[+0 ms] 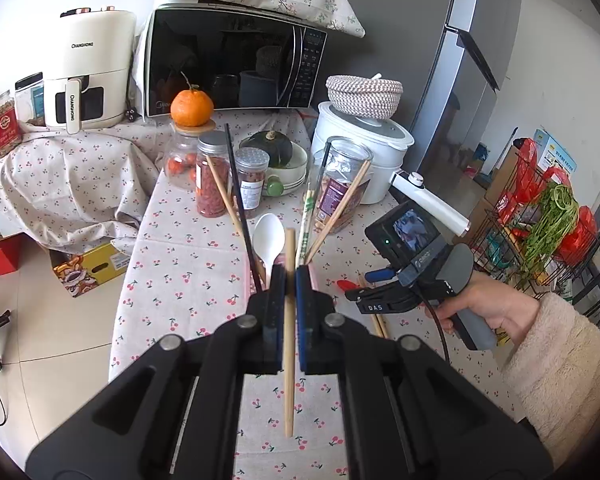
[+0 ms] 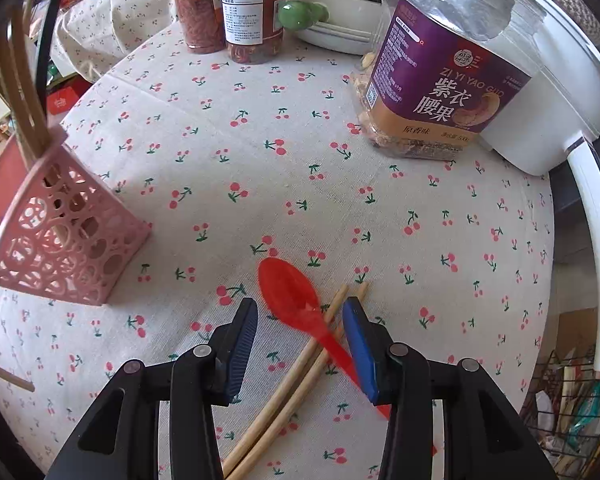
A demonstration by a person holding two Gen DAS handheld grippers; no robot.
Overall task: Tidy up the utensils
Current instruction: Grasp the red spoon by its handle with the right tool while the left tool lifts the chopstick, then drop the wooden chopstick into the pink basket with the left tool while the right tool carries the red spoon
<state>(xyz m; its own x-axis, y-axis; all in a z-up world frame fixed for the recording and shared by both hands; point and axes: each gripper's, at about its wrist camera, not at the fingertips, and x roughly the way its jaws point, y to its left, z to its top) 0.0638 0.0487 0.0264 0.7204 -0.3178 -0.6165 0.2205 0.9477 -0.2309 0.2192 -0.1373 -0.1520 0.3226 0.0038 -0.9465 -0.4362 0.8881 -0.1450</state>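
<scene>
My left gripper is shut on a wooden chopstick, held upright above the cherry-print tablecloth. Just beyond its fingers stand several chopsticks and a white spoon, which rise from a holder hidden behind the fingers. In the right wrist view that pink perforated holder stands at the left. My right gripper hangs open, pointing down over a red plastic spoon that lies across two wooden chopsticks on the cloth. The spoon's handle runs under the blue right pad. The pads do not press on it.
Jars of dried food, a cashew jar, a bowl with a green squash and a white cooker crowd the table's far side. A microwave and an air fryer stand behind. A wire rack of vegetables is on the right.
</scene>
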